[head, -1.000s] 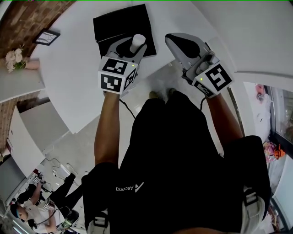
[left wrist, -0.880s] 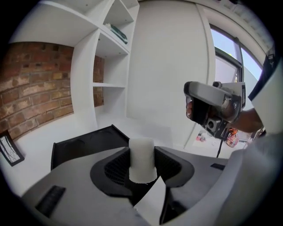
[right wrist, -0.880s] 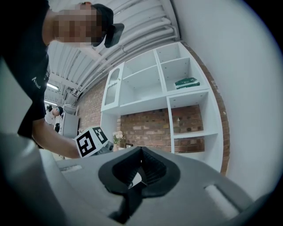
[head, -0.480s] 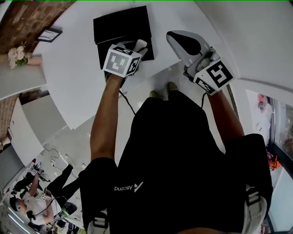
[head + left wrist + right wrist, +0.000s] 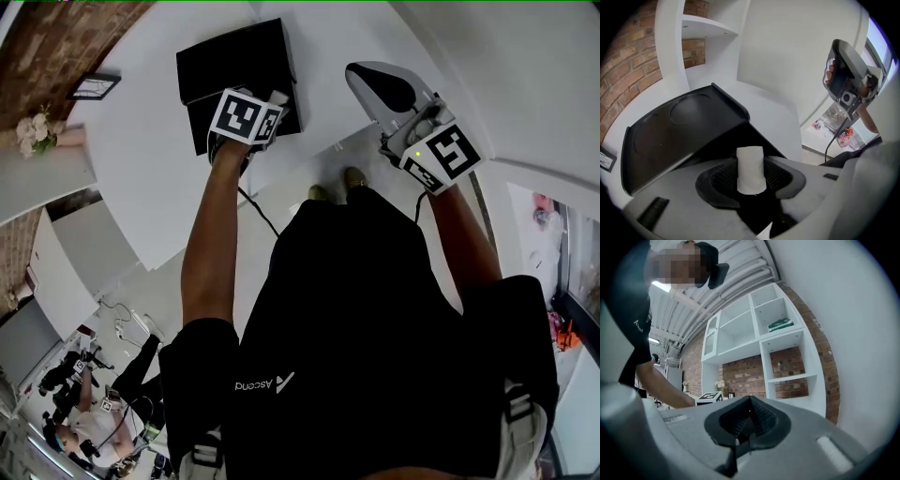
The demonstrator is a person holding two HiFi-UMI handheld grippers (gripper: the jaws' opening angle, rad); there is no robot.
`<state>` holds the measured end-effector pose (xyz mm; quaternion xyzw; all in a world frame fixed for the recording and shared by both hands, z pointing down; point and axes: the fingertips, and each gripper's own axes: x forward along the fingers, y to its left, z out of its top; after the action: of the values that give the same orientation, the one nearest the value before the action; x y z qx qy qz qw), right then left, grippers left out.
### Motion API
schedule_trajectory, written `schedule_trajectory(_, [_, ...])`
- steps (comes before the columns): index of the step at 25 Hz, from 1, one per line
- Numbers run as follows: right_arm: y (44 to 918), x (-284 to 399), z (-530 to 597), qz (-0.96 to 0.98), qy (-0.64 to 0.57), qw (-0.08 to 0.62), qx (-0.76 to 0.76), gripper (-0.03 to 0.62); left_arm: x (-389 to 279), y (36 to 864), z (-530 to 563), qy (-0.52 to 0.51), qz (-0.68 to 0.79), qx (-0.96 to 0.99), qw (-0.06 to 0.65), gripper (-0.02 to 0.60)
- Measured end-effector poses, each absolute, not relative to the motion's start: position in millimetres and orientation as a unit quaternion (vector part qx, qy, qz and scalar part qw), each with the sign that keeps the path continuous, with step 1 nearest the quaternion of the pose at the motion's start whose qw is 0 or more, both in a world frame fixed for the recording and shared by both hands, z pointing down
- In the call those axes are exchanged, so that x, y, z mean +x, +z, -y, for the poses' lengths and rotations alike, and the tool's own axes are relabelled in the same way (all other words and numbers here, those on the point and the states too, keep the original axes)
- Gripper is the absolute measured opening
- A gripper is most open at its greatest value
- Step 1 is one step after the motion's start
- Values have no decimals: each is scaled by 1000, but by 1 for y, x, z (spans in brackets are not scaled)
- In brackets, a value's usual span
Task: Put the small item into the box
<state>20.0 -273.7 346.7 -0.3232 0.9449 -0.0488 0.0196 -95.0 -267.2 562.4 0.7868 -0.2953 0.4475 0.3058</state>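
The small item is a short white cylinder (image 5: 750,169), standing upright between the pads of my left gripper (image 5: 751,176), which is shut on it. This gripper hovers at the near edge of the black box (image 5: 679,136), whose flat black part with a round dent lies to the left. From the head view, the left gripper (image 5: 270,105) with its marker cube is over the box (image 5: 230,64), and only a white tip of the item (image 5: 278,97) shows. My right gripper (image 5: 367,82) is held in the air to the right of the box, its jaws (image 5: 750,401) closed with nothing between them.
The box lies on a white table (image 5: 141,159) whose near edge runs just below the grippers. A small framed picture (image 5: 94,86) and flowers (image 5: 36,127) sit at the left. White shelves (image 5: 783,348) on a brick wall stand beyond. Another person (image 5: 94,422) is at the lower left.
My left gripper has moved forward and slightly left with the white item, from the box's near right edge to over the box. The right gripper has barely shifted.
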Motion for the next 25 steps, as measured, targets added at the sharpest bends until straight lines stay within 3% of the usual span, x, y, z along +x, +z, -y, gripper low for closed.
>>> schedule_trajectory(10, [355,42,285,-942,-60,26,-330,1,-87,581,267,480,286,770,308,173])
schedule_trajectory(25, [351,33,274,-948,-56,22,-312,1,-95,562,263,449,308,787,290,198])
